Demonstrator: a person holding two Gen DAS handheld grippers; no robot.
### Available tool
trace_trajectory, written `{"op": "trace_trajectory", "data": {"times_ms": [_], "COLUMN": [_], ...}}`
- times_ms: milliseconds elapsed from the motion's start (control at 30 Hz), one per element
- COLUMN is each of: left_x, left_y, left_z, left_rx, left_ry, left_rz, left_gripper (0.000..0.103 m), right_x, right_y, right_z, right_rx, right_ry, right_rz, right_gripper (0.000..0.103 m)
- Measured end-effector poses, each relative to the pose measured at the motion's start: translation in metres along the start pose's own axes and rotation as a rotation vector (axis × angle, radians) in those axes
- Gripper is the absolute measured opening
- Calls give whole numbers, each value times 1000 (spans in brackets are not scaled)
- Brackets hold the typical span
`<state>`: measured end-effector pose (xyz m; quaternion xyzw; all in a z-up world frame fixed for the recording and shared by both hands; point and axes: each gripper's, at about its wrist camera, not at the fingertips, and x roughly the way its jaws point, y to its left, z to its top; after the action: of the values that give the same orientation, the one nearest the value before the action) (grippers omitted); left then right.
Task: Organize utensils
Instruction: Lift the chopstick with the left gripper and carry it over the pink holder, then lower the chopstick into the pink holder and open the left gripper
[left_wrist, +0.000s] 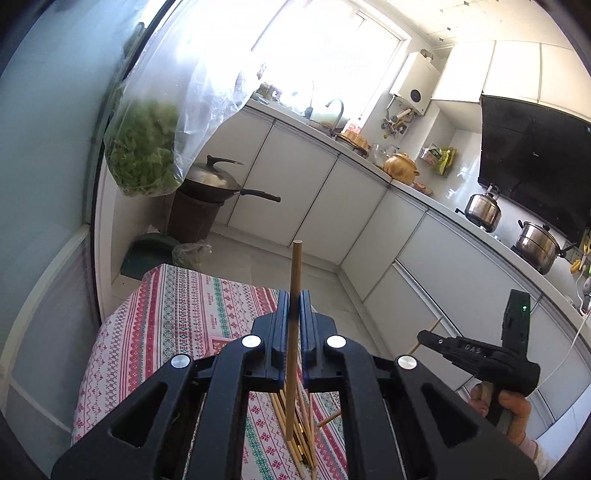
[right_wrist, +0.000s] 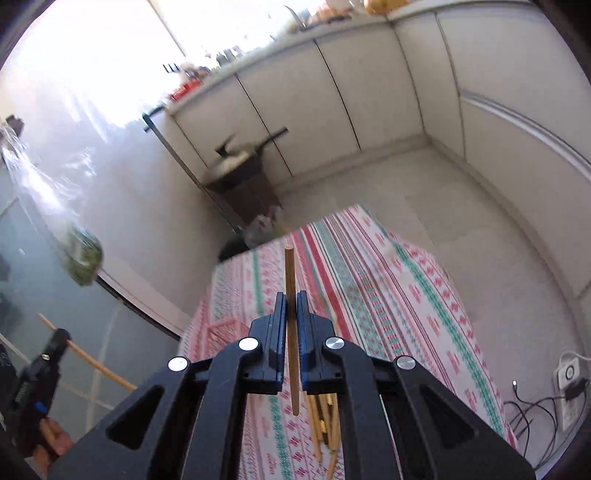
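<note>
My left gripper (left_wrist: 294, 297) is shut on a wooden chopstick (left_wrist: 295, 273) that stands upright between its blue pads, held above the table. My right gripper (right_wrist: 291, 297) is shut on another wooden chopstick (right_wrist: 290, 280), also upright and lifted. A pile of several chopsticks (left_wrist: 299, 435) lies on the patterned tablecloth (left_wrist: 177, 314) below the left gripper; it also shows in the right wrist view (right_wrist: 325, 424). The right gripper (left_wrist: 424, 336) appears at the right of the left wrist view; the left gripper (right_wrist: 61, 336) appears at the lower left of the right wrist view.
A plastic bag of greens (left_wrist: 144, 147) hangs at the left. A lidded wok (left_wrist: 214, 181) sits on a brown bin beyond the table. White cabinets and a counter with pots (left_wrist: 484, 210) run along the right. A power strip with cables (right_wrist: 569, 380) lies on the floor.
</note>
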<state>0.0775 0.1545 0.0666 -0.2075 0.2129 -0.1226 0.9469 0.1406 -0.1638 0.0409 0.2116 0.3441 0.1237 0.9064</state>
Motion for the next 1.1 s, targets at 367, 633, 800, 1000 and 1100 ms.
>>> {"op": "trace_trajectory", "data": {"times_ms": [367,633,800,1000,1100], "left_x": [39,94,87,50,39], "left_y": [1,32,50,46,42], "left_z": [43,27,26,41,44], "left_rx": [15,1,-67,-90,-70], "left_ry": [-97,30,38,-62,-89], "left_rz": [140,211,229,217,229], "left_gripper": [5,7,42,51,53], "right_x": [8,51,72,88,97], "right_y": [41,59,64,71,75], "right_z": [43,41,37,29,26], "right_rx": [42,14,12,4,-2], "right_ry": [-90,-50,-16,-4,-3], "right_rz": [120,123,110,88,74], "right_gripper": [6,6,6,6,6]}}
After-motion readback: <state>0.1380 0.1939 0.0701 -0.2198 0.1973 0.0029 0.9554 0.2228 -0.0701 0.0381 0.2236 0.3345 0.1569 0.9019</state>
